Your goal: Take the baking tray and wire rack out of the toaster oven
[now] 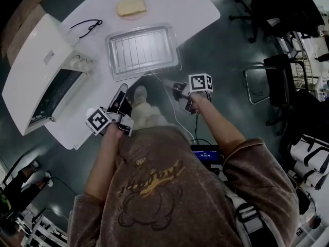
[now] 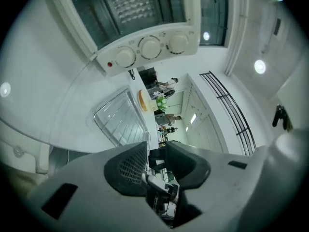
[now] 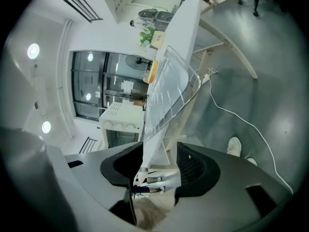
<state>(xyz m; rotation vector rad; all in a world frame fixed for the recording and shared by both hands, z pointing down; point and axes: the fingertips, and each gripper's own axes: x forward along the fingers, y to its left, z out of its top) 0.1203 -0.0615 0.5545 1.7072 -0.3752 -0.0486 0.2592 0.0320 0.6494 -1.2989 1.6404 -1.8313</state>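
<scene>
The baking tray (image 1: pixel 115 72) lies on the white table (image 1: pixel 190 9) with the wire rack (image 1: pixel 143 49) in it, to the right of the toaster oven (image 1: pixel 36 71), whose door hangs open. My right gripper (image 1: pixel 177 89) hovers just off the table's near edge, below the tray's right corner, open and holding nothing. In the right gripper view the table edge runs down between the spread jaws of this gripper (image 3: pixel 159 153), and the tray (image 3: pixel 169 86) lies beyond. My left gripper (image 1: pixel 122 94) is at the near edge, its jaws slightly apart and empty. In its own view this gripper (image 2: pixel 157 151) faces the tray (image 2: pixel 120 122) and the oven knobs (image 2: pixel 149 47).
A slice of bread on a plate (image 1: pixel 131 6) sits at the table's far side. A black cord loop (image 1: pixel 86 25) lies beside the oven. A white cable (image 3: pixel 241 120) trails over the floor. Office chairs (image 1: pixel 267 14) stand to the right. The person's shoe (image 1: pixel 140 92) is under the table edge.
</scene>
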